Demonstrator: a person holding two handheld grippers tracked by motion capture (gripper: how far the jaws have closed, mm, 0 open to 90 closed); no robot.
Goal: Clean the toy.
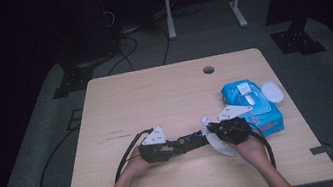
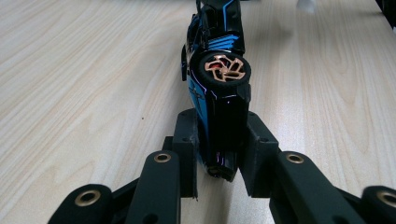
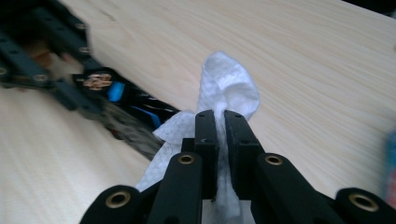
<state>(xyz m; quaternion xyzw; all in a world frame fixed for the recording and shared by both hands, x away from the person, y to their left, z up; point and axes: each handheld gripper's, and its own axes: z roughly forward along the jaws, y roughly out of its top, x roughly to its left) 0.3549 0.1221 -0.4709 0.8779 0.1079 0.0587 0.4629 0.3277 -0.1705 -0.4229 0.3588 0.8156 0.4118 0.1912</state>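
A black and blue toy car with a copper-spoked wheel is clamped on its side between the jaws of my left gripper, which is shut on one end of it. From above, that gripper lies near the table's front middle with the car pointing right. My right gripper is shut on a crumpled white wipe, and part of the wipe hangs down onto the car's far end. In the high view the right gripper and wipe meet the car's end.
A blue pack of wipes with a white flip lid lies at the table's right edge, a white round object beside it. A cable hole sits near the wooden table's far edge. Cables trail off the front.
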